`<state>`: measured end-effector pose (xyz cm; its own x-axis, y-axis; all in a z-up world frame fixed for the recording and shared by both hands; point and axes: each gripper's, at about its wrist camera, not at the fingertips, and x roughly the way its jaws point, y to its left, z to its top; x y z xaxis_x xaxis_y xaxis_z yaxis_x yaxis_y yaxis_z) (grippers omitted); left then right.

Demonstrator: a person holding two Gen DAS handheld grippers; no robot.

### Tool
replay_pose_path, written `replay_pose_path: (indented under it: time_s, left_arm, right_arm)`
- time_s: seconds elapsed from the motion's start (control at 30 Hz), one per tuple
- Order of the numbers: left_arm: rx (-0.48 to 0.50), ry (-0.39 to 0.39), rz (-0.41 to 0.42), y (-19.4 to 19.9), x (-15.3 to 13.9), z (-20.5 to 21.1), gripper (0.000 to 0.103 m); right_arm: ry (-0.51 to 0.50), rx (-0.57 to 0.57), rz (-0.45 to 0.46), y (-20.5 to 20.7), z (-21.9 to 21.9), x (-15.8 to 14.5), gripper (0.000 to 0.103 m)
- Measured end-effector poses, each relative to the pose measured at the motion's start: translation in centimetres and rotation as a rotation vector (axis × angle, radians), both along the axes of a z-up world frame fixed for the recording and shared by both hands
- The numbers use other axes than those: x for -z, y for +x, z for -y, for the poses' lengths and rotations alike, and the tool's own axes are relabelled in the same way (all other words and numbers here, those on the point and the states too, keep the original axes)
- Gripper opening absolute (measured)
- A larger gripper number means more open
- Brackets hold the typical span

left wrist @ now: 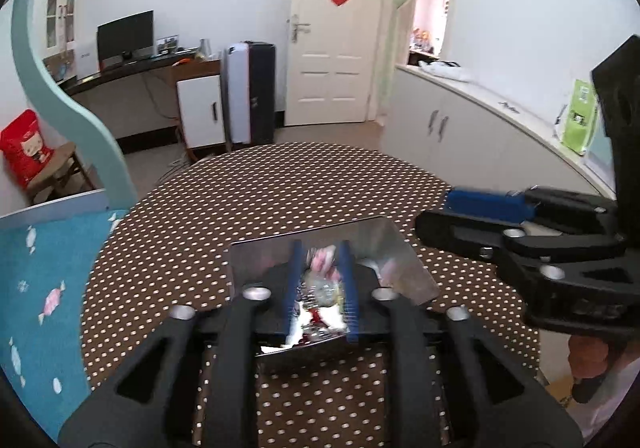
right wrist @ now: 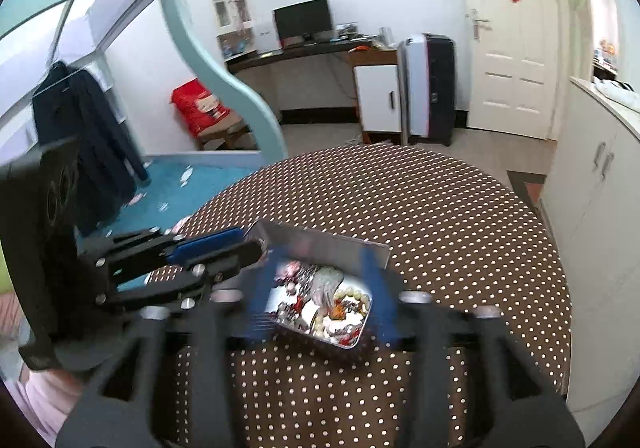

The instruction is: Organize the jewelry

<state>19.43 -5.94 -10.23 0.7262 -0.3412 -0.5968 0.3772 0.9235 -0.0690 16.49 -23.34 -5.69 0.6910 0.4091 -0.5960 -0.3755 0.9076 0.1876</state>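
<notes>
Tin (right wrist: 320, 244) of jewelry (right wrist: 320, 300) mid-table, lid raised | polka-dot tablecloth (right wrist: 440, 208) otherwise bare | left gripper (left wrist: 322, 288) and right gripper (right wrist: 320, 300) both open, empty, above tin | bed (left wrist: 48, 268) left, cabinets (left wrist: 460, 120) right

Both grippers are black plastic frames with cut-out arms and round silver bolts. The left gripper (left wrist: 322, 288) and right gripper (right wrist: 320, 296) carry blue ribbed pads (left wrist: 295, 280). A pale pink sleeve (right wrist: 44, 396) shows behind.
</notes>
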Motion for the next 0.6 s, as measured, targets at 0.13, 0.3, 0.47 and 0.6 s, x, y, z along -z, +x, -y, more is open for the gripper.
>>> replay_pose_path:
  time_s: [0.13, 0.3, 0.47, 0.6]
  left_arm:
    - [-0.033, -0.022, 0.001, -0.3, -0.7, -0.7, 0.046]
    - [-0.096, -0.034, 0.029, -2.1, -2.5, -0.7, 0.051]
    - [-0.149, -0.010, 0.107, -5.4, -5.4, -0.5, 0.051]
    - [-0.173, -0.044, 0.140, -7.5, -7.6, -0.7, 0.051]
  right_arm:
    - [-0.025, 0.029, 0.028, -1.1, 0.3, -1.1, 0.051]
    - [-0.060, 0.074, 0.085, -3.3, 0.6, -2.5, 0.056]
    - [-0.091, 0.122, 0.162, -5.5, 0.7, -4.3, 0.073]
    - [-0.093, 0.182, 0.229, -7.6, 1.4, -5.6, 0.095]
